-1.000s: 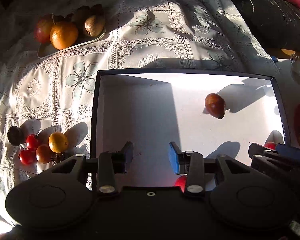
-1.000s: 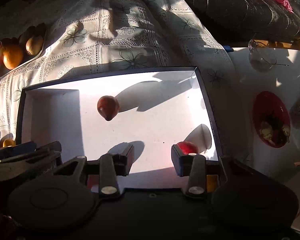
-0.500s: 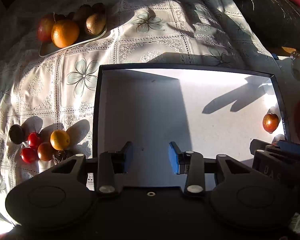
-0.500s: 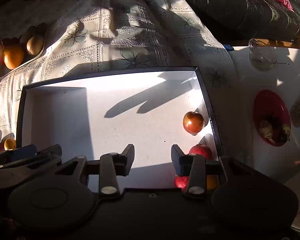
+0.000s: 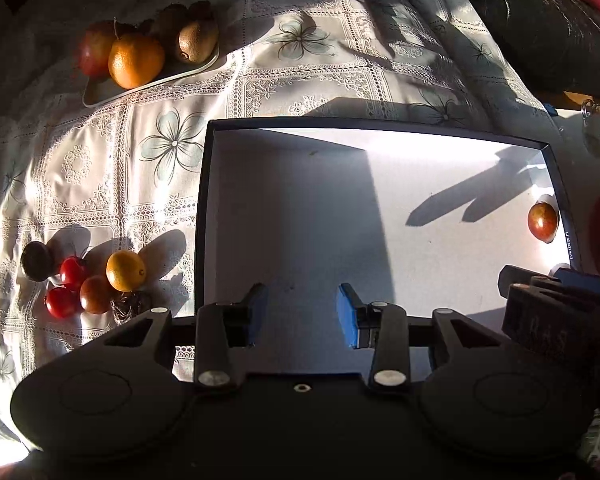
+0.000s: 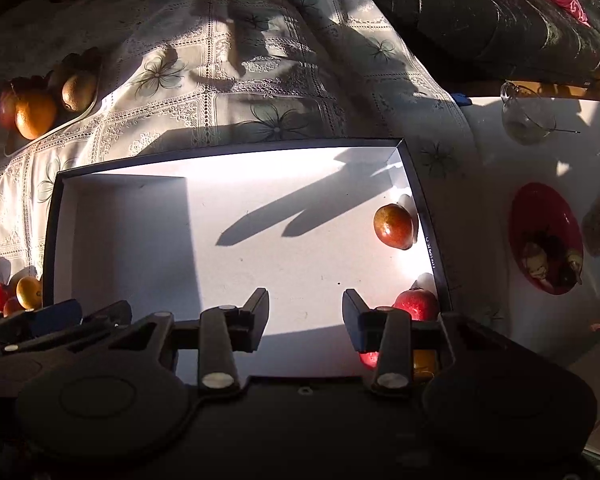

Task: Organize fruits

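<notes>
From the left wrist, the left gripper (image 5: 302, 316) hangs half open and empty over the white box (image 5: 204, 216). A glossy red-brown fruit (image 5: 543, 222) rests against the box's right wall; loose fruits (image 5: 96, 280) lie on the tablecloth (image 5: 300, 68).

From the right wrist, the right gripper (image 6: 305, 318) gapes empty too, a red apple (image 6: 416, 304) just beside its finger.
</notes>
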`<state>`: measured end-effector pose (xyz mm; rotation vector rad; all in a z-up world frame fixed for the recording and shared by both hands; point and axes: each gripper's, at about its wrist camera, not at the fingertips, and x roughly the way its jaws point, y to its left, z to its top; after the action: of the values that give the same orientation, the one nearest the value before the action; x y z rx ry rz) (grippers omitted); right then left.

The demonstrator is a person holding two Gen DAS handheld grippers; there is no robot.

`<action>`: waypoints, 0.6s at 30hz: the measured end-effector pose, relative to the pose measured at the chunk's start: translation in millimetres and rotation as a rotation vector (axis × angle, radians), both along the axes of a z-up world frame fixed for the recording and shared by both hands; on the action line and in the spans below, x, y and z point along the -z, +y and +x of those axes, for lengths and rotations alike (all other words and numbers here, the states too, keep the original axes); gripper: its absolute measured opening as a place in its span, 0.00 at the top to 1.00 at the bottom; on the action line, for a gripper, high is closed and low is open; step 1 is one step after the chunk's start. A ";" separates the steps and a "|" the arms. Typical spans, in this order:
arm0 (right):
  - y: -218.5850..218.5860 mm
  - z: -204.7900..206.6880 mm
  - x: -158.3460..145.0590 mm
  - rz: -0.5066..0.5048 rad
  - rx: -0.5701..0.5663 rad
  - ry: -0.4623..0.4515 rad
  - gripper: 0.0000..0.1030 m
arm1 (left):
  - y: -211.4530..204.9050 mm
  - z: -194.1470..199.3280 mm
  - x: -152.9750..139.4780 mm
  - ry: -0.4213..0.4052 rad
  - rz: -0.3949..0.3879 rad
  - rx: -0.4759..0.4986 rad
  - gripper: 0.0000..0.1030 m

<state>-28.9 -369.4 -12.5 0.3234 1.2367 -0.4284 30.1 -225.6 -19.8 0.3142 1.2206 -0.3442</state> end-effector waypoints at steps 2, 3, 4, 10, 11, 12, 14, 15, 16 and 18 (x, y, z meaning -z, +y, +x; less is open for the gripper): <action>1.6 1.0 -1.0 0.001 -0.003 -0.001 0.58 | 1.8 0.0 -0.5 0.000 0.000 -0.001 0.54; 2.3 1.8 -1.8 0.001 -0.004 -0.001 0.58 | 3.4 0.3 -1.0 0.001 -0.001 -0.001 0.54; 3.5 2.4 -2.3 0.000 -0.003 -0.001 0.58 | 4.9 0.7 -1.9 0.001 -0.002 -0.004 0.54; 17.8 10.5 -6.7 0.000 -0.010 -0.007 0.58 | 22.5 8.2 -12.0 -0.015 -0.017 -0.044 0.54; 21.1 11.8 -7.3 0.001 -0.016 -0.007 0.58 | 26.2 10.2 -13.1 -0.016 -0.018 -0.053 0.54; 26.7 14.0 -8.2 0.003 -0.027 -0.009 0.58 | 30.7 12.2 -13.8 -0.015 -0.020 -0.062 0.54; 36.0 18.1 -9.4 0.008 -0.045 -0.011 0.58 | 40.2 16.9 -15.4 -0.013 -0.021 -0.083 0.54; 41.3 20.4 -9.6 0.010 -0.056 -0.010 0.58 | 45.2 19.0 -16.5 -0.016 -0.021 -0.094 0.54; 45.8 22.7 -9.2 0.011 -0.066 -0.009 0.58 | 50.4 21.0 -17.7 -0.020 -0.019 -0.105 0.54; 55.5 26.3 -8.7 0.011 -0.080 -0.006 0.58 | 61.2 24.5 -20.6 -0.026 -0.017 -0.125 0.54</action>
<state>-2.5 -313.9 -3.7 0.2829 1.2425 -0.3517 54.6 -164.4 0.8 0.2257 1.2052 -0.2412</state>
